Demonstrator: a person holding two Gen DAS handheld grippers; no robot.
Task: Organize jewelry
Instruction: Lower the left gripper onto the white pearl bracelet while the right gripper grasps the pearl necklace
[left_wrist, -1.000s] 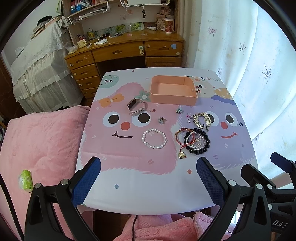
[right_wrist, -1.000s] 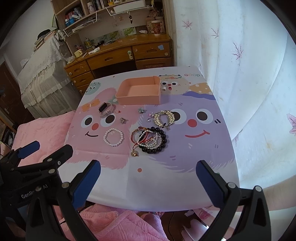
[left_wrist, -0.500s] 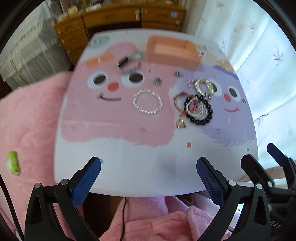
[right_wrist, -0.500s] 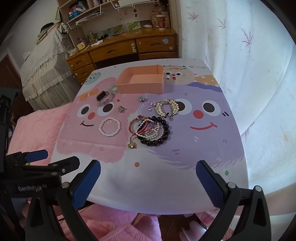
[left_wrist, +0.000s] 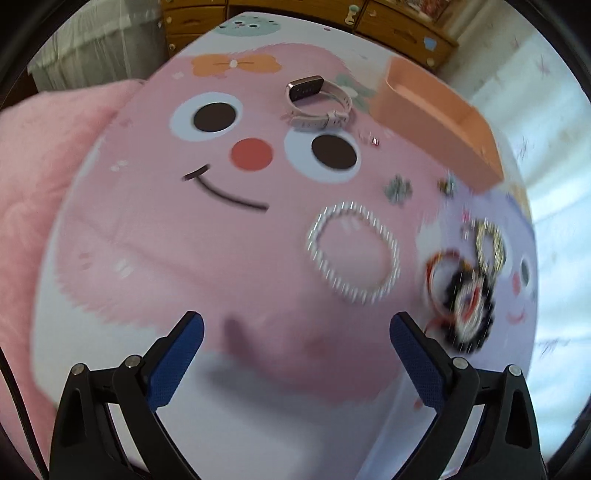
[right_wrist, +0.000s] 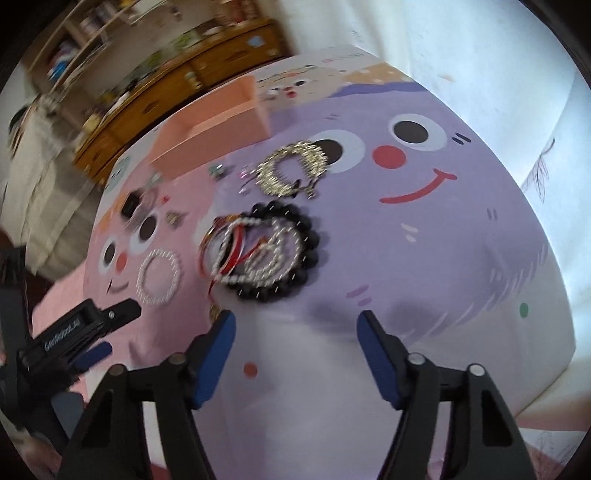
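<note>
Jewelry lies scattered on the cartoon-print table (left_wrist: 147, 236). A white pearl bracelet (left_wrist: 354, 251) lies ahead and right of my left gripper (left_wrist: 295, 325), which is open and empty above the pink patch. A pink-strapped watch (left_wrist: 317, 103) sits farther back, beside the peach box (left_wrist: 439, 122). In the right wrist view, a black bead bracelet (right_wrist: 314, 236) tangled with red cords and pearl strands lies just beyond my right gripper (right_wrist: 295, 325). Its jaws are closing with nothing between them. A gold bracelet (right_wrist: 291, 168) lies behind the pile.
Small brooches (left_wrist: 397, 188) lie between the watch and the pearls. Pink bedding (left_wrist: 44, 177) borders the table's left side. A wooden desk with drawers (right_wrist: 177, 88) stands behind the table, and a white curtain (right_wrist: 480, 55) hangs on the right.
Both grippers have dropped close to the table and rolled, so the jewelry looks much larger. The right gripper's jaws have narrowed. The jewelry has not moved.
</note>
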